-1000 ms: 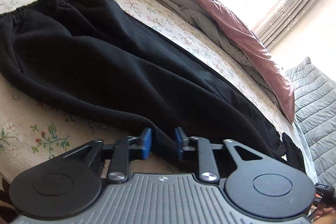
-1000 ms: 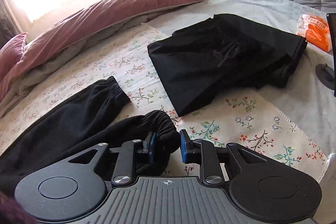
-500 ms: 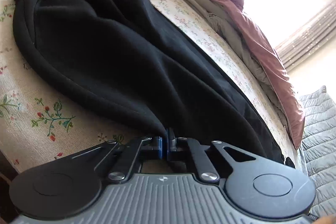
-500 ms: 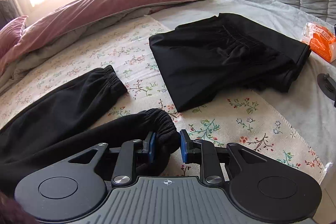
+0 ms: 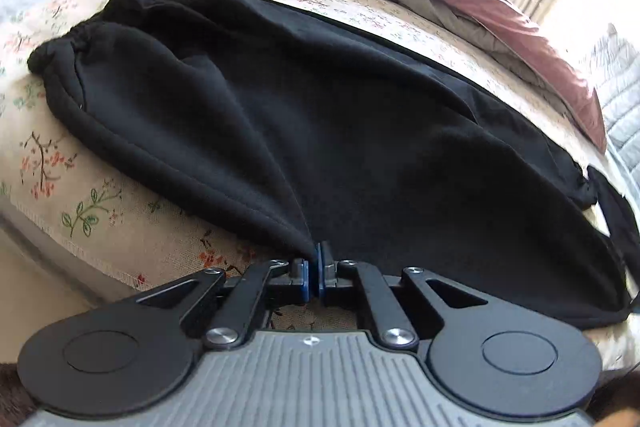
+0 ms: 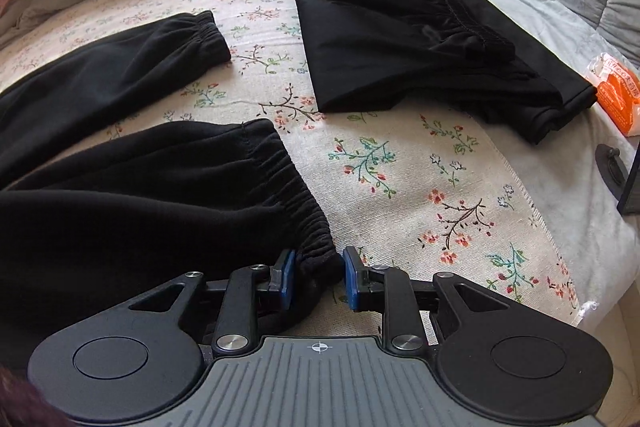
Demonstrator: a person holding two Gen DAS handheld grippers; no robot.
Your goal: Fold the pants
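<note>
On the floral bedspread lie the black sweatpants; left claw pinches their near edge, right claw gapes around a leg cuff. Grasping underway; right must close before lifting.

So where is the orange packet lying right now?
In the right wrist view, the orange packet lies at the far right edge, on the grey sheet, just beyond the folded black garment.
</note>
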